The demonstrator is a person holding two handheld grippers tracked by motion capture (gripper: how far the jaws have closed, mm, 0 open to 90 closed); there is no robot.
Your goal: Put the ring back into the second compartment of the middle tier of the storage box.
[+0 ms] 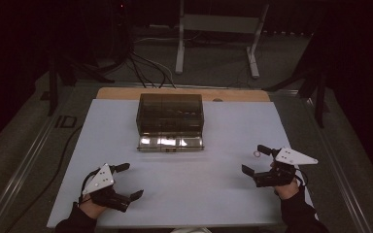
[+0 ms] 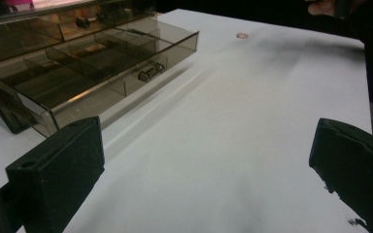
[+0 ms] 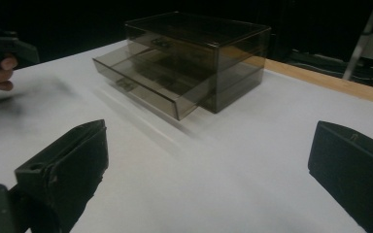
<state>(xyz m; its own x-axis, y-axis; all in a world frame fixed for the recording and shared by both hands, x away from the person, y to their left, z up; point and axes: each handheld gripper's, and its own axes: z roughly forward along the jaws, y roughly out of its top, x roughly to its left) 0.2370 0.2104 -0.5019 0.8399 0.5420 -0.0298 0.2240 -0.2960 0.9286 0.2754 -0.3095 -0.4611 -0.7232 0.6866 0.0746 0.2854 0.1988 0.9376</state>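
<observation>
**Count on the counter**

One counter (image 1: 223,194), white-topped. One smoky plastic box (image 1: 170,114), with one drawer (image 1: 170,142) pulled out; one knob (image 2: 150,73) on its front. One small ring (image 1: 257,154) lying loose. Two grippers: left (image 1: 124,181), right (image 1: 252,159), each with two black jaws. Two hands. One metal stand (image 1: 218,24) behind.

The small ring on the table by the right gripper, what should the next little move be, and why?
Probably ease the right gripper down over the small ring and close on it. The ring lies loose on the white table just beside that gripper, whose jaws stand open and hold nothing, and the bottom drawer of the smoky box is pulled out, ready to take it.
</observation>
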